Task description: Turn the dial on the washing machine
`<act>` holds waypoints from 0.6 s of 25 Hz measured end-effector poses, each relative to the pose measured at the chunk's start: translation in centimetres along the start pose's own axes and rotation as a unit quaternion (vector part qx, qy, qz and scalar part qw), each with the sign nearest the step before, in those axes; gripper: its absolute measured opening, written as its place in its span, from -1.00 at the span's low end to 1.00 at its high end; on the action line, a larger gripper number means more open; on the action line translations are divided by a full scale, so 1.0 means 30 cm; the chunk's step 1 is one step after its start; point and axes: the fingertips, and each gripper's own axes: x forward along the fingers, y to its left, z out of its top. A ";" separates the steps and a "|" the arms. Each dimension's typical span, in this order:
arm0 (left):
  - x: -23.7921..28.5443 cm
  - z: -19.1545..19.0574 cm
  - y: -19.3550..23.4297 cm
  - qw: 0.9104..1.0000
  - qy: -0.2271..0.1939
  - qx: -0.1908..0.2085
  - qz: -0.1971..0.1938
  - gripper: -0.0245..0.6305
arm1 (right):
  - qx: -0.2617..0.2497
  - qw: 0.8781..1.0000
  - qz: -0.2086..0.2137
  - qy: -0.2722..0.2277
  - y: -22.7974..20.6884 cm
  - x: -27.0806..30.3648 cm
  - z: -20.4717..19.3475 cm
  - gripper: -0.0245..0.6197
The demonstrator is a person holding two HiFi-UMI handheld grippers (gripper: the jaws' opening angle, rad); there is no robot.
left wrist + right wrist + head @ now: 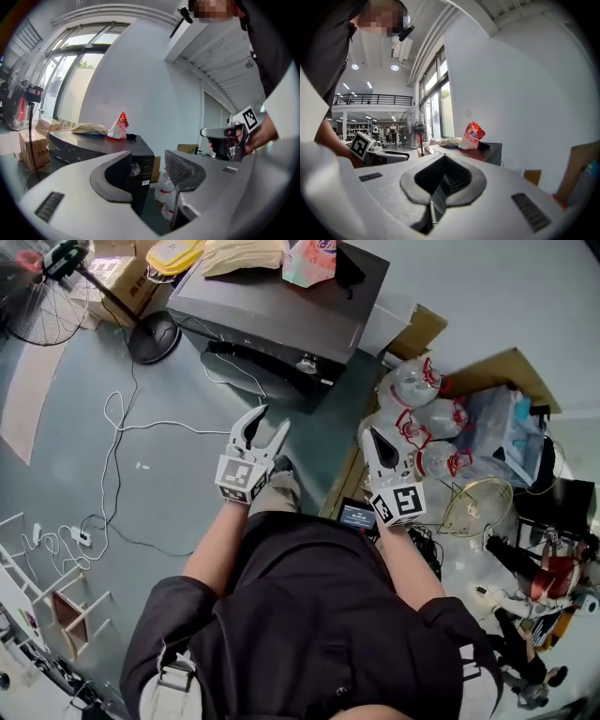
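The left gripper (pixel 271 420) (pixel 147 166) hangs in the air with its jaws wide apart, holding and touching nothing. It points toward the front of the dark washing machine (pixel 281 306) (pixel 79 143), which stands on the floor against the wall. The silver dial (pixel 307 363) (pixel 135 169) sits on the machine's front panel near its right corner, beyond the parted jaws and well apart from them. The right gripper (pixel 375 437) (pixel 440 180) is held beside the left, with its jaws closed together and empty. A red-and-white packet (pixel 309 259) (pixel 473 136) lies on the machine's top.
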 end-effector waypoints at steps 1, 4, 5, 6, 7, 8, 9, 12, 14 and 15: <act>0.036 -0.010 0.013 1.000 0.004 0.008 -0.005 -0.29 | -0.004 1.000 0.003 0.003 -0.015 0.039 0.008 -0.91; 0.134 -0.036 0.049 0.999 0.018 0.022 -0.018 -0.29 | -0.008 1.000 0.011 0.015 -0.058 0.153 0.026 -0.91; 0.166 -0.046 0.057 0.999 0.021 0.020 -0.021 -0.29 | -0.010 1.000 0.013 0.019 -0.075 0.184 0.030 -0.91; 0.197 -0.058 0.065 0.999 0.024 0.017 -0.022 -0.29 | -0.013 1.000 0.015 0.023 -0.095 0.210 0.032 -0.91; 0.228 -0.074 0.074 0.999 0.028 0.011 -0.022 -0.29 | -0.017 0.999 0.016 0.027 -0.115 0.234 0.032 -0.91; 0.257 -0.092 0.084 0.999 0.031 0.004 -0.021 -0.29 | -0.021 0.999 0.018 0.030 -0.137 0.257 0.030 -0.91; 0.287 -0.112 0.098 0.999 0.034 -0.003 -0.020 -0.29 | -0.025 0.999 0.018 0.032 -0.162 0.280 0.026 -0.91; 0.381 -0.180 0.143 0.999 0.044 -0.015 -0.014 -0.29 | -0.024 0.999 0.013 0.033 -0.239 0.354 0.008 -0.91; 0.437 -0.236 0.148 0.998 0.053 -0.019 -0.008 -0.28 | -0.034 0.998 0.025 0.040 -0.271 0.391 -0.012 -0.92; 0.463 -0.262 0.151 0.998 0.057 -0.020 -0.002 -0.28 | -0.042 0.998 0.034 0.044 -0.282 0.410 -0.028 -0.91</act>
